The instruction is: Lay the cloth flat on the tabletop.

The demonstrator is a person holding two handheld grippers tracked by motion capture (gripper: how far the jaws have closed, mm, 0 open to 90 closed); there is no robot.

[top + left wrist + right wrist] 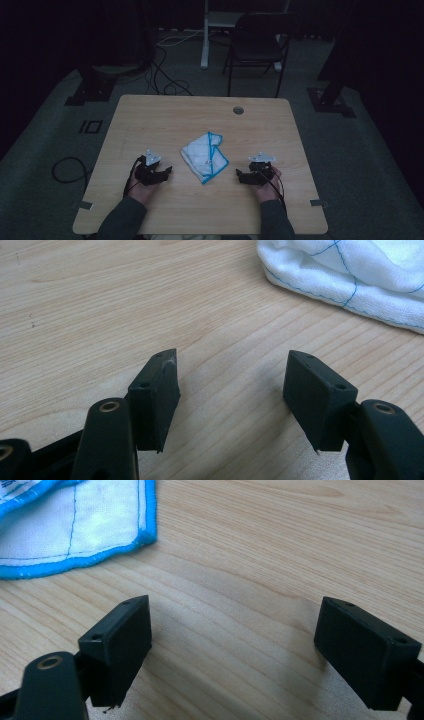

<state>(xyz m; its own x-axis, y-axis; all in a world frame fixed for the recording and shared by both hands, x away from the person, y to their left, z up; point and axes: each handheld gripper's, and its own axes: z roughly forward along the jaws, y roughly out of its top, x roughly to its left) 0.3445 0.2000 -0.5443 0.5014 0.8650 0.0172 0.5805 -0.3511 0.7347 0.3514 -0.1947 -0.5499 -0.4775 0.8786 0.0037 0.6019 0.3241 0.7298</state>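
Cloth lies folded at frame centre between left gripper and right gripper, both spread and empty; likely light, limp, non-slip, so best pinched at its blue hem.

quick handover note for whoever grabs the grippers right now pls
Left gripper: open, holding nothing, low over the table just left of the cloth.
Right gripper: open, holding nothing, just right of the cloth.
Cloth: white with blue trim, lying loosely folded mid-table between the two grippers, touched by neither.
Done: hard to say; the cloth already looks folded over, but untidily.
Left: probably close in from both sides, grip the edges and finish handling the cloth.
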